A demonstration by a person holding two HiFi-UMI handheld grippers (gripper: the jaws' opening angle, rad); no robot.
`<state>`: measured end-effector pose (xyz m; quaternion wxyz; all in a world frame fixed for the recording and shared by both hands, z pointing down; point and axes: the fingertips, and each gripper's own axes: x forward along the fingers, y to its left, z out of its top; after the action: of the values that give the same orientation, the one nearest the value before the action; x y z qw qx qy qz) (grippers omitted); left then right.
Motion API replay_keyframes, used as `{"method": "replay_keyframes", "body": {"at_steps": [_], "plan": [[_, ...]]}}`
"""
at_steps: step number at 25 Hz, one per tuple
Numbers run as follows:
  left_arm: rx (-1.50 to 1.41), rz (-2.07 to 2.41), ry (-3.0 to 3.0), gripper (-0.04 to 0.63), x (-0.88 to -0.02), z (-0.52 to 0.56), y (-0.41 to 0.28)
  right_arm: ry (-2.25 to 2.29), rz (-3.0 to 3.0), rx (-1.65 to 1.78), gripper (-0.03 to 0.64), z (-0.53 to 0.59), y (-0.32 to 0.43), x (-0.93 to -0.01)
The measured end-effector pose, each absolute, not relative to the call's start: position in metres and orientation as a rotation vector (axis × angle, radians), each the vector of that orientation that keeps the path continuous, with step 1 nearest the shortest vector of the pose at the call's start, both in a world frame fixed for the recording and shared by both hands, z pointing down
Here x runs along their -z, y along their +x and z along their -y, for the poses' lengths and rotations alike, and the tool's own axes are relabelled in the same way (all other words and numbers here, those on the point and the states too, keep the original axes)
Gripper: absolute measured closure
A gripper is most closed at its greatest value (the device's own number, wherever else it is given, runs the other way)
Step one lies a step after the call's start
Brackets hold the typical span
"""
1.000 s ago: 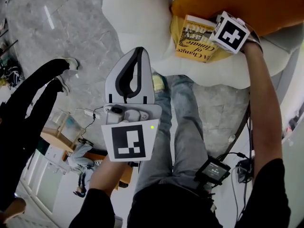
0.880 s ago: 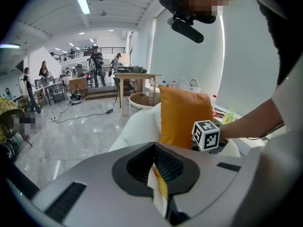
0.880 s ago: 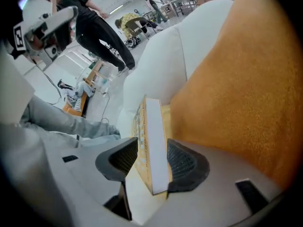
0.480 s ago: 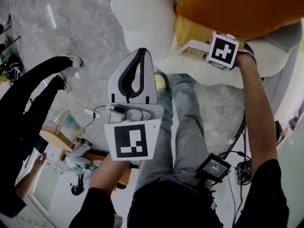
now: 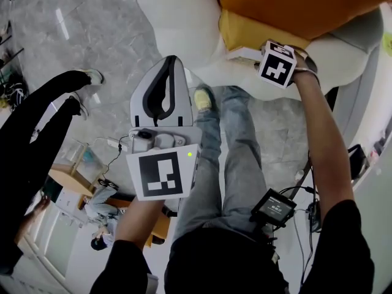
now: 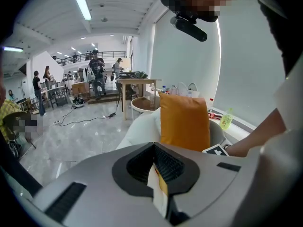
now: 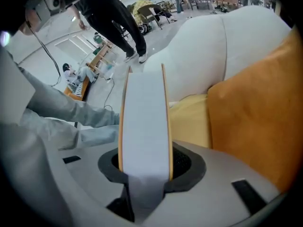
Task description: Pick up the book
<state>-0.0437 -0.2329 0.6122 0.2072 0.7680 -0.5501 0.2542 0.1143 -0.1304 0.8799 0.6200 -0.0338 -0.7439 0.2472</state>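
The right gripper had the book between its jaws, which had just been closing; in the right gripper view the pale page block ran edge-on from the pads up toward twelve o'clock, its thin orange-tan covers touching the ribbed pads on either side, so the jaws stood about half apart and pressed on the book's full thickness. In the head view the book showed only as a pale strip at one o'clock, mostly under the marker cube, over the seat of the white armchair; a yellow cushion lay just beside it at three o'clock, and an orange cushion stood beyond that. The left gripper hung well apart at nine o'clock of the book, over the floor, its tips together and nothing held.

The step in hand was probably securing the grip and lifting; whether the book was already clear of the seat could not be told. The hold seemed to sit at one end, so most of the book's weight would hang past the pads; it would do well to hold the squeeze firm before raising, and to lift slowly without rolling the wrist; a quick swing might let the smooth covers slide. Drawing the book away toward nine o'clock would likely keep it from catching the cushions.
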Motion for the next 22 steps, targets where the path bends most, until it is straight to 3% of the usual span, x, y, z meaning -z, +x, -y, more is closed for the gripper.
{"method": "replay_keyframes", "body": {"at_steps": [9,22], "plan": [[-0.704,1.550,2.152,0.586,-0.586,0.221,-0.053,0.007,1.671,-0.540,0.466,0.121,0.121,-0.875],[-0.643,1.521,2.274,0.586,-0.518,0.212,-0.067,0.190,1.732,-0.665,0.466,0.141,0.116,-0.777]]}}
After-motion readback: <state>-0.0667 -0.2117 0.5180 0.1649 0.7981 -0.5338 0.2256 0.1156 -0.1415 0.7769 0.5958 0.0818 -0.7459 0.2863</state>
